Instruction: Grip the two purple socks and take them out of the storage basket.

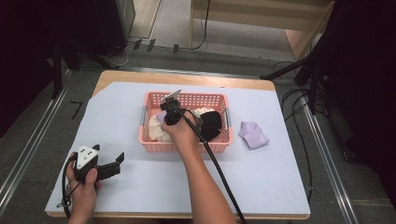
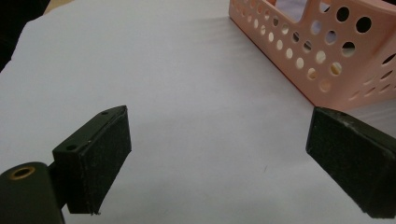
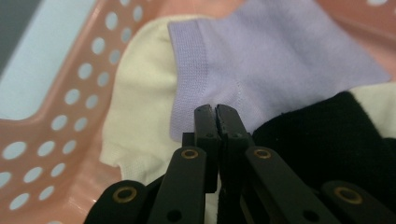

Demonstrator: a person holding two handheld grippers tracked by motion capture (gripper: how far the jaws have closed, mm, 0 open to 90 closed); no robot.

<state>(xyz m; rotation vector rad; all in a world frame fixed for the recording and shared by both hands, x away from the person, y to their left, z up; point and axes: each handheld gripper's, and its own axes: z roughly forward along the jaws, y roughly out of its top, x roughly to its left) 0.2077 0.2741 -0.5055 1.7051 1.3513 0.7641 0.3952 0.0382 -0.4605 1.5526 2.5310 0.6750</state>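
A pink perforated basket [image 1: 182,96] sits mid-table, holding a cream sock [image 3: 140,107], a black sock [image 3: 327,135] and a lilac sock [image 3: 261,65]. My right gripper [image 3: 215,111] reaches down into the basket's left half [image 1: 164,112]; its jaws are pressed together at the lilac sock's lower edge. A second lilac sock [image 1: 252,134] lies on the white sheet to the right of the basket. My left gripper [image 1: 109,153] rests at the front left of the table, open and holding nothing [image 2: 219,154], its jaws pointing toward the basket's wall [image 2: 327,60].
A white sheet [image 1: 261,177] covers the wooden table [image 1: 187,77]. The right gripper's cable [image 1: 219,168] trails back along the forearm. Dark stands and cables [image 1: 299,100] surround the table on the floor.
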